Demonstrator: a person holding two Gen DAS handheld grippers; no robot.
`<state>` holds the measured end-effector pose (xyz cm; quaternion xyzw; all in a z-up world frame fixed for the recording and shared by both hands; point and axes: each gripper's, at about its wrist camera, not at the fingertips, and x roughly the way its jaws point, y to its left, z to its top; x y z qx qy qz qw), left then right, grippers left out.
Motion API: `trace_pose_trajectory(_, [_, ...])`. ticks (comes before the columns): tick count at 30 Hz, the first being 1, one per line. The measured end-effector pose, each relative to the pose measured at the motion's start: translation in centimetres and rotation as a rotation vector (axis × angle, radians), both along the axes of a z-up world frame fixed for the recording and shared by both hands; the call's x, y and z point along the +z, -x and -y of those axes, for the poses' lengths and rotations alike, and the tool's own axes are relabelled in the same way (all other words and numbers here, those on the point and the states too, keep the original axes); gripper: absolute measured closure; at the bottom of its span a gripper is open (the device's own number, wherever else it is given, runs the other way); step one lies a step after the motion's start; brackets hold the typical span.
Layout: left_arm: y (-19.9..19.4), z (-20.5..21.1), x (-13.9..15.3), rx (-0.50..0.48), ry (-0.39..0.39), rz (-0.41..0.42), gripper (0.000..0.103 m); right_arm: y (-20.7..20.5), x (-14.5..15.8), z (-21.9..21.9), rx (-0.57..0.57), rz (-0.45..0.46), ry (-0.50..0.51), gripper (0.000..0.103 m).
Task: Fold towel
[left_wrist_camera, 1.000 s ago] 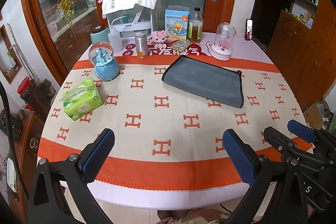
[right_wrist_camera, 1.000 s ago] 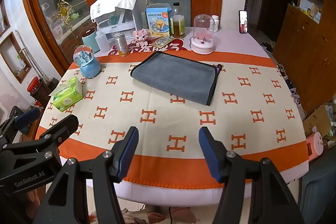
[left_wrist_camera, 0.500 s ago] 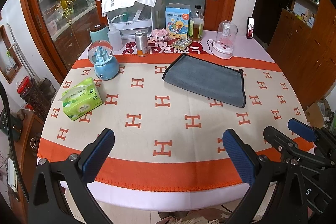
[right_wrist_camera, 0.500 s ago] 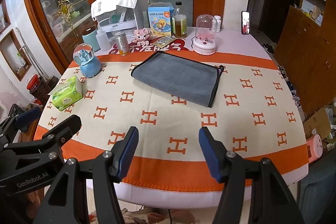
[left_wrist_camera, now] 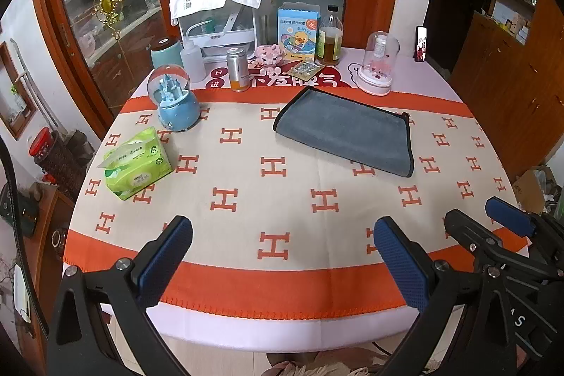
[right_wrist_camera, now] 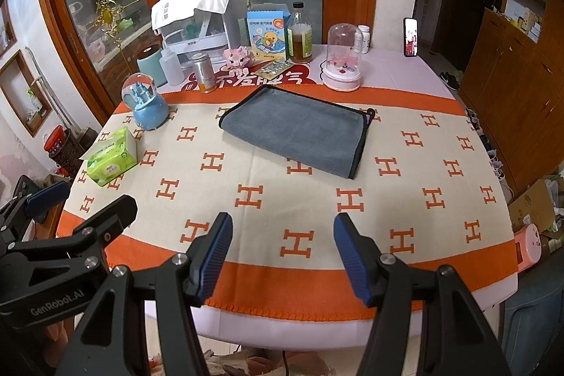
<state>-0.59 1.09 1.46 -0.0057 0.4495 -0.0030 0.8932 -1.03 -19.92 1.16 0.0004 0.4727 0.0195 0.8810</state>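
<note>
A grey towel with a black hem [left_wrist_camera: 345,133] lies flat as a neat rectangle on the far half of the round table; it also shows in the right wrist view [right_wrist_camera: 296,129]. My left gripper [left_wrist_camera: 282,256] is open and empty above the table's near edge, well short of the towel. My right gripper [right_wrist_camera: 282,252] is open and empty, also above the near edge. The right gripper shows at the right of the left wrist view [left_wrist_camera: 493,228], and the left gripper at the left of the right wrist view [right_wrist_camera: 77,210].
A green tissue pack [left_wrist_camera: 137,164] and a blue snow globe [left_wrist_camera: 174,104] stand at the left. A can [left_wrist_camera: 237,69], a bottle [left_wrist_camera: 329,37], a box [left_wrist_camera: 298,32], a pink dome [left_wrist_camera: 377,66] and a white rack [left_wrist_camera: 218,20] line the far edge. The cloth is orange and cream [left_wrist_camera: 271,196].
Both grippers have drawn back and risen slightly, so the table looks a little farther. The towel has not moved. Both stay open.
</note>
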Motion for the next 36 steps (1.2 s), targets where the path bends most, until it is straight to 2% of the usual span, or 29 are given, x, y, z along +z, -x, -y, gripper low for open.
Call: trace_pose_trajectory(36, [0.68,-0.96,-0.05,0.004,-0.008,-0.002,0.001,0.22,-0.04,-0.16,0.001,0.002,0.005,0.043])
